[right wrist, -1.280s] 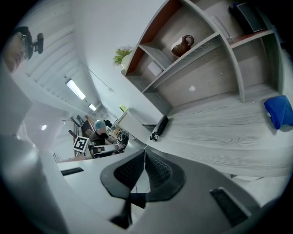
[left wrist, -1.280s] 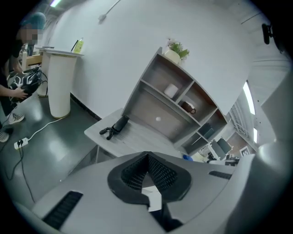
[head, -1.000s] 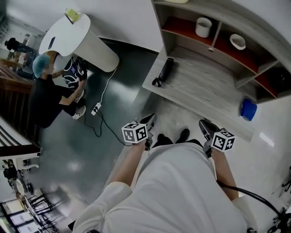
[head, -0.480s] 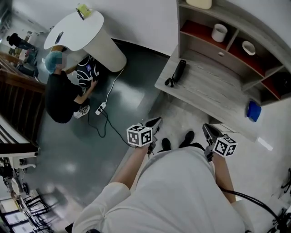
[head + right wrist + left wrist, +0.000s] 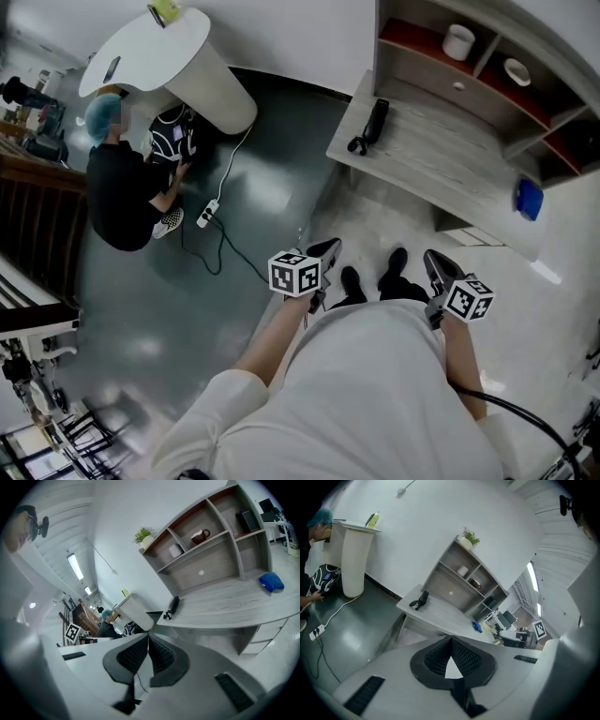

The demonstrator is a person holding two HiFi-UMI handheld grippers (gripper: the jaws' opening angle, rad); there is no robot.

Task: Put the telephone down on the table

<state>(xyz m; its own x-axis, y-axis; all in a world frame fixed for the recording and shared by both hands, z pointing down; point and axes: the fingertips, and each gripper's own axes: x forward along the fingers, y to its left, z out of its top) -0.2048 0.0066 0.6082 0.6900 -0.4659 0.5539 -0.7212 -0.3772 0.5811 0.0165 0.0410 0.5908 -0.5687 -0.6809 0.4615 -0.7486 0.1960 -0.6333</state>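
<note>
The black telephone (image 5: 372, 127) lies on the left end of the grey wooden table (image 5: 450, 173), its coiled cord beside it. Both grippers hang close to my body, well short of the table. My left gripper (image 5: 325, 250) is shut, its tips meeting with nothing between them. My right gripper (image 5: 432, 264) is shut too and holds nothing. In the left gripper view the telephone (image 5: 420, 600) is far beyond the left gripper (image 5: 451, 640). The right gripper view shows the telephone (image 5: 172, 606) on the table (image 5: 234, 603), far past the right gripper (image 5: 148, 636).
A shelf unit (image 5: 487, 84) with a white cup (image 5: 458, 41) and a bowl (image 5: 516, 70) backs the table. A blue object (image 5: 529, 199) lies at the table's right end. A person (image 5: 117, 183) crouches by a white stand (image 5: 178, 56); a power strip (image 5: 208, 214) and cable lie on the floor.
The table and telephone have shifted up and right in the head view and look a little farther away. Both grippers stay shut near my body.
</note>
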